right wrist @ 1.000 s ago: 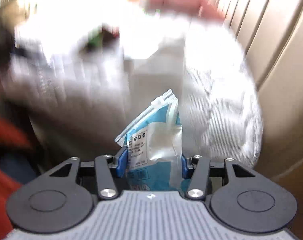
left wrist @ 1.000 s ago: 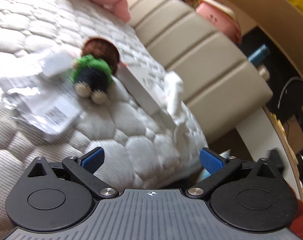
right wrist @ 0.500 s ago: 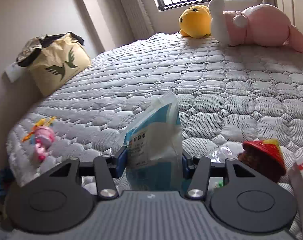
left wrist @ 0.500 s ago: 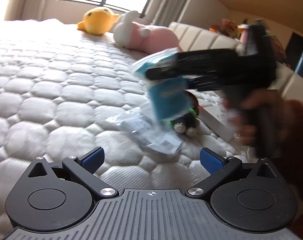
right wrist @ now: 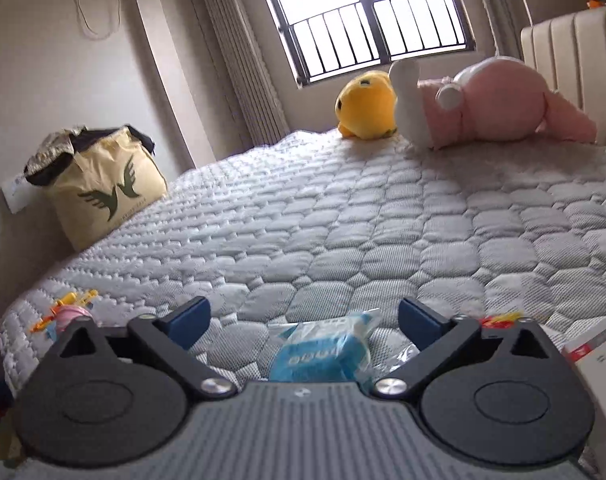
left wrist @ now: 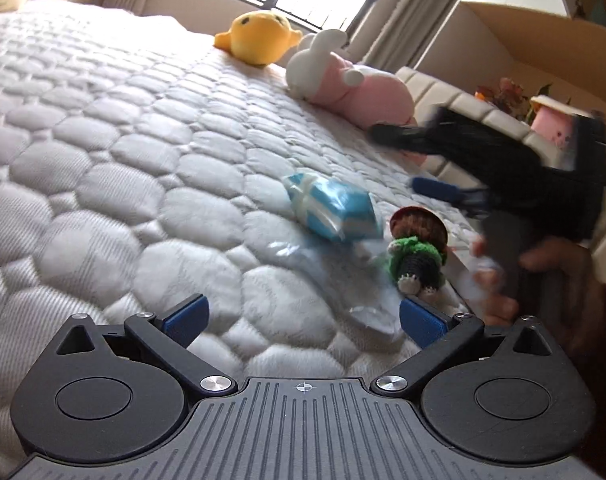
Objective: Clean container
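Lying on mattress (left wrist: 151,168), blue pouch (left wrist: 335,210); both tools agape, yellow bag (right wrist: 103,188) right-view only

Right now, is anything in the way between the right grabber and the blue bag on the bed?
Nothing visible is. The right gripper is open, and the blue bag lies on the mattress just below the gap between its fingers, with only open space between them.
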Demonstrator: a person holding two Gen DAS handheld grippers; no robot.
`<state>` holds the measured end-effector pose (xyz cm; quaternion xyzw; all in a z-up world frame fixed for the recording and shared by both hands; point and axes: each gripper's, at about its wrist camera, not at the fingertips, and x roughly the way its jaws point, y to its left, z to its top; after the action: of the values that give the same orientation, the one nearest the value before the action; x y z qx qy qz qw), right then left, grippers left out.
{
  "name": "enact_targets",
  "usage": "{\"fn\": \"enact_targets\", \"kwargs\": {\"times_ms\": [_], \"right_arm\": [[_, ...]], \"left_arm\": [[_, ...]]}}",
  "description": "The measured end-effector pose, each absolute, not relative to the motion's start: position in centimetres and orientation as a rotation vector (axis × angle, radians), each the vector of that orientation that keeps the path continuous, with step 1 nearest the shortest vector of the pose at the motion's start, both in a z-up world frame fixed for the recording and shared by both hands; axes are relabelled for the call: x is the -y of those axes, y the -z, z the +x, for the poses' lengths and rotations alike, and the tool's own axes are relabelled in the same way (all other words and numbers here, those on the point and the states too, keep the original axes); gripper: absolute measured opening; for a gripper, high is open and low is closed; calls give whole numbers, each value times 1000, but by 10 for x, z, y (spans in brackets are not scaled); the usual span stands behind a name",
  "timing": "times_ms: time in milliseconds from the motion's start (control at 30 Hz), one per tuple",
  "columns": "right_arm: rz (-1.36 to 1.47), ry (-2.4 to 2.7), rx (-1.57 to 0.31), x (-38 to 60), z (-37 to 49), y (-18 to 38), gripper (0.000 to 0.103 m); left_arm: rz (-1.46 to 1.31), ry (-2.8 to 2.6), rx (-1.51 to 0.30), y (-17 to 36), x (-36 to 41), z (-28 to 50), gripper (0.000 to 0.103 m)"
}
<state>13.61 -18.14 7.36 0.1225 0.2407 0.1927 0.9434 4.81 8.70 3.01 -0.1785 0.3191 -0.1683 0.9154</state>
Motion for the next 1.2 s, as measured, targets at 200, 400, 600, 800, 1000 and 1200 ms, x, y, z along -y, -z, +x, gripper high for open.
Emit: {"fn": "enact_targets", "kwargs": {"times_ms": [200,400,600,800,1000,1200], "right_arm": [[329,-323,-477,254,102,-71,103],[239,-335,-457,296,68,-47,103],[502,-362,-517,350,59,-27,103],[522,-265,-305,390,28,-60,103],[691,-197,-407,446,8,-52,102],[223,122,-462,427,-17,-36,100]], "left_arm": [[-343,353,-650,-41,-56,111,103],[-325,289,-720,-15,-23,168,103],[-235,290,-699,-4,-5,162,103],[-221,321,-712,-9,-4,152,103],[-397,367,-662,-14,-16,122,103],[-472,581,-575,-26,-7,95,103]]}}
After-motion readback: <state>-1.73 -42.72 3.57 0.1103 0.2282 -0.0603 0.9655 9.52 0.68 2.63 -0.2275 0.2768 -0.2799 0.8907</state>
